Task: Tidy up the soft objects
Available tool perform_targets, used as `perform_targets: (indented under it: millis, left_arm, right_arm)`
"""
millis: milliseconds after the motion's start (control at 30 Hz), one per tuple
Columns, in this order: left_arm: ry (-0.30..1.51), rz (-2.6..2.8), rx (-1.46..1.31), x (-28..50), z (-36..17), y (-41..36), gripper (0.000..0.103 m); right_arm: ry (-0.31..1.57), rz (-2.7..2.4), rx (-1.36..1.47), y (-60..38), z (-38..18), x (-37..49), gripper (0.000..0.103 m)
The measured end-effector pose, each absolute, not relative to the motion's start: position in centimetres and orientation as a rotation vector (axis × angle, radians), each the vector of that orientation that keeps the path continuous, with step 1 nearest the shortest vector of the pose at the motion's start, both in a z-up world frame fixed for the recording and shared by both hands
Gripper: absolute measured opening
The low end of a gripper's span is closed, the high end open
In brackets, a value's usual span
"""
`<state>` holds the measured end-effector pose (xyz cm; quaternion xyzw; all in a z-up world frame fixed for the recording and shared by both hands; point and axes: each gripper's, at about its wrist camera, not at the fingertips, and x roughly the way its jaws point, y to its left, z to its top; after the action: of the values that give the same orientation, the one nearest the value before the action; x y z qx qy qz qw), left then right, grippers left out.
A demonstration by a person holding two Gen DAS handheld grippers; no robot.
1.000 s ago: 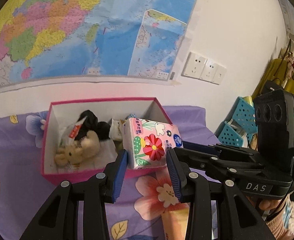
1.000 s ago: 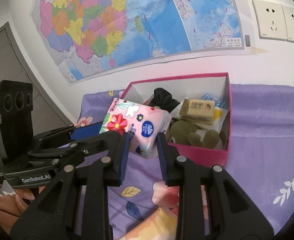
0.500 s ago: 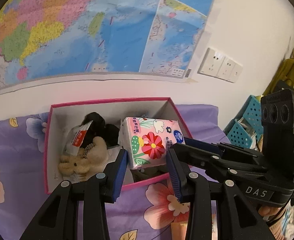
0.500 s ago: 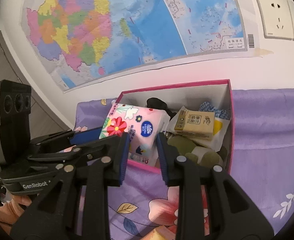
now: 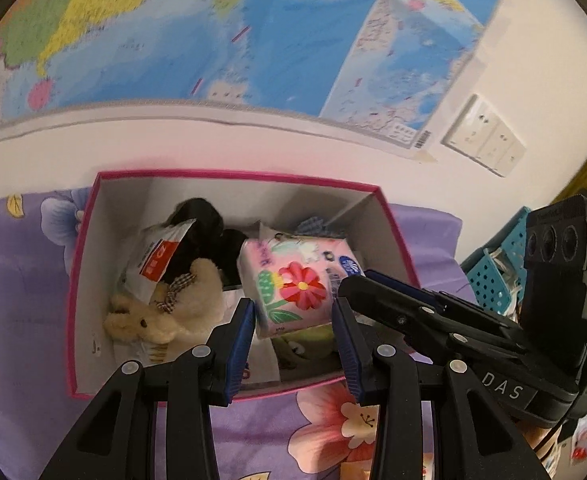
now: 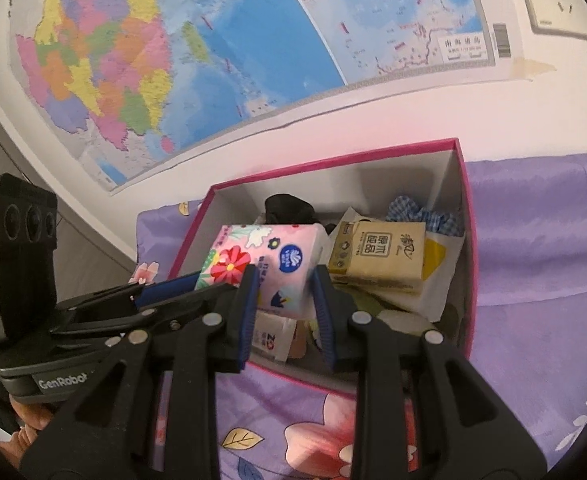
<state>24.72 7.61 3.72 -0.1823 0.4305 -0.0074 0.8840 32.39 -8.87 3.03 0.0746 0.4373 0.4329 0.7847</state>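
"DAS", "GenRobot" on gripper bodies point(image 5: 501, 388).

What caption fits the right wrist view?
Both tongs hold a floral tissue pack over the pink box of soft items.

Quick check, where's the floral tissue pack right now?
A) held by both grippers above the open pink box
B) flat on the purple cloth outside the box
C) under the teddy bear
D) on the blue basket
A: the tissue pack sits between the fingers of both the left gripper and the right gripper, over the contents of the pink box, beside the teddy bear, not under it.
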Motion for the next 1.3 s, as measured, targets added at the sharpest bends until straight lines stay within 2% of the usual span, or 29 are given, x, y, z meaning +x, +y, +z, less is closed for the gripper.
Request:
perform_targets:
  millis: [100, 200, 267, 333, 367, 467, 500, 567, 600, 633, 733, 867, 1300]
  left_arm:
    - [0.913, -0.001, -0.388, 25.0, 3.3, 7.8, 0.040]
    - [0.915, 0.015, -0.391, 25.0, 3.2, 8.1, 0.045]
    - [0.911, 0.018, -0.391, 24.7, 3.2, 8.2, 0.052]
    - [0.902, 0.020, -0.386, 24.2, 3.4, 8.2, 0.053]
    - [0.888, 0.014, -0.374, 23.9, 3.6, 8.1, 0.059]
    - [0.835, 0.012, -0.342, 22.2, 4.3, 7.6, 0.074]
    - [0.818, 0.013, -0.331, 21.7, 4.5, 7.4, 0.077]
    - [0.779, 0.035, -0.297, 20.4, 5.0, 7.0, 0.086]
    - [0.751, 0.042, -0.279, 19.5, 5.2, 6.7, 0.087]
    - [0.733, 0.052, -0.267, 18.7, 5.3, 6.5, 0.090]
    - [0.692, 0.075, -0.255, 16.3, 5.5, 5.9, 0.101]
    - [0.644, 0.128, -0.203, 13.0, 5.6, 4.7, 0.103]
    - [0.673, 0.175, -0.145, 6.3, 2.5, 2.1, 0.103]
  right_arm:
    - [0.946, 0.911, 0.151, -8.4, 2.5, 32.7, 0.030]
    - [0.955, 0.891, 0.146, -8.4, 2.0, 32.7, 0.030]
    - [0.952, 0.883, 0.140, -8.7, 1.9, 32.5, 0.031]
    - [0.942, 0.879, 0.143, -9.2, 2.0, 32.2, 0.034]
    - [0.931, 0.875, 0.135, -9.4, 2.2, 31.9, 0.035]
    - [0.888, 0.876, 0.114, -10.2, 3.0, 30.5, 0.044]
    - [0.871, 0.869, 0.103, -10.6, 3.3, 29.8, 0.048]
    - [0.830, 0.859, 0.082, -11.2, 4.0, 28.4, 0.051]
    - [0.805, 0.851, 0.068, -11.5, 4.4, 27.6, 0.054]
    - [0.781, 0.839, 0.055, -12.0, 4.7, 26.7, 0.062]
    - [0.713, 0.789, 0.018, -13.4, 5.3, 24.0, 0.077]
    - [0.665, 0.744, -0.030, -14.7, 4.9, 20.6, 0.083]
    - [0.654, 0.642, -0.121, -16.4, 1.7, 12.0, 0.083]
